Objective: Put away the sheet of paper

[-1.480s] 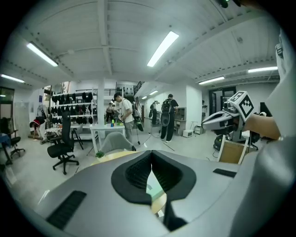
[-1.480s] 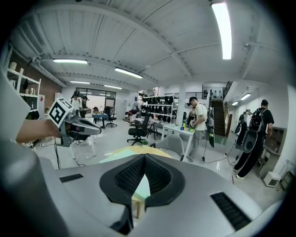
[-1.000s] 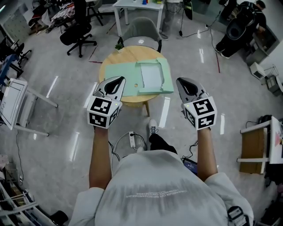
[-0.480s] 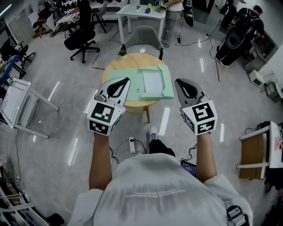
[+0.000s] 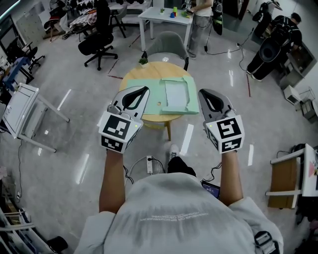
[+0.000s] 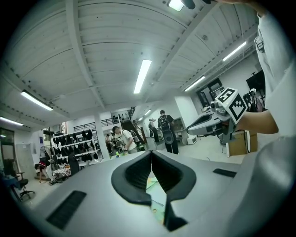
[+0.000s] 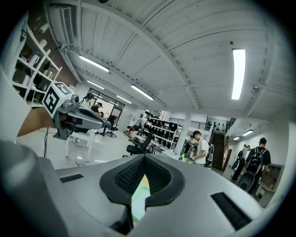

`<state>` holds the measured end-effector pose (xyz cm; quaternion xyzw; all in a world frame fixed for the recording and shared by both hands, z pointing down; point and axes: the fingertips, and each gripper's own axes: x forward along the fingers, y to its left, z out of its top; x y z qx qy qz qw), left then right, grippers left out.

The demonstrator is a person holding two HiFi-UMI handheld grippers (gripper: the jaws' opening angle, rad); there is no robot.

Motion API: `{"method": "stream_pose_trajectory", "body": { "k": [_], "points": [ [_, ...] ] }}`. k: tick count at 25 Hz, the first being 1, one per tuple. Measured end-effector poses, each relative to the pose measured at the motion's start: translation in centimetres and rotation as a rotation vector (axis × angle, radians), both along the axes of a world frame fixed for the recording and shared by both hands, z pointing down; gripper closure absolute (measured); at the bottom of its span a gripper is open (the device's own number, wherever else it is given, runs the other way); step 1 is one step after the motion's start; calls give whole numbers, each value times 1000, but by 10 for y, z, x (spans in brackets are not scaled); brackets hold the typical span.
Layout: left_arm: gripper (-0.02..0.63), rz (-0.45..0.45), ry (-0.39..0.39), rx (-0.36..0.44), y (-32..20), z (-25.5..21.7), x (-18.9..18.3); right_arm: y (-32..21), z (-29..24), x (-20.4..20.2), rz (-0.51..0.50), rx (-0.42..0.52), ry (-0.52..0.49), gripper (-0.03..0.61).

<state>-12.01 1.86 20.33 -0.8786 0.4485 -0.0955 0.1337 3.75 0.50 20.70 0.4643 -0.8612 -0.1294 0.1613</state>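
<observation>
Sheet of paper (image 5: 175,94): white, flat on a pale green folder (image 5: 151,96) spread over a round wooden table (image 5: 130,79); ahead of both claws, touched by neither.

Left gripper (image 6: 151,157): jaws pressed together, pads meeting along one thin seam, nothing held. From the head view, left gripper (image 5: 143,91) up in the air, tip over the folder's left part. Right gripper (image 7: 144,159): jaws likewise closed and empty, pads touching at the tip. From the head view, right gripper (image 5: 203,94) level with the other, just off the folder's right corner. Strip of green glimpsed below the pads in both gripper views.

On the floor between person and table: white power strip (image 5: 149,161) with trailing cable, and a shoe (image 5: 173,147) beside the table leg. At the table's far side: grey chair (image 5: 166,42) tucked in close, small green plant (image 5: 144,61) at the rim. Further off: white table (image 5: 161,15) with small coloured items and someone standing beside it, black office chair (image 5: 97,42) to the left, white stand (image 5: 20,106) at far left, cardboard sheet (image 5: 283,181) leaning at far right.
</observation>
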Motion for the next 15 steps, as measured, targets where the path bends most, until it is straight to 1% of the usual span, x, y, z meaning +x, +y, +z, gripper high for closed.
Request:
{"method": "stream_pose_trajectory", "body": {
  "k": [5,10,15],
  "points": [
    [594,-10,2,10,-5,-5,-6,-6,-1,-8,-26,6,1,551],
    [594,-13,1,-4,-13,2,-9,-13,6,-12,-48,8,12,551],
    [594,-15,1,-31,-24,17,-10,-23,20,-11,-53,-14,20,551]
  ]
}}
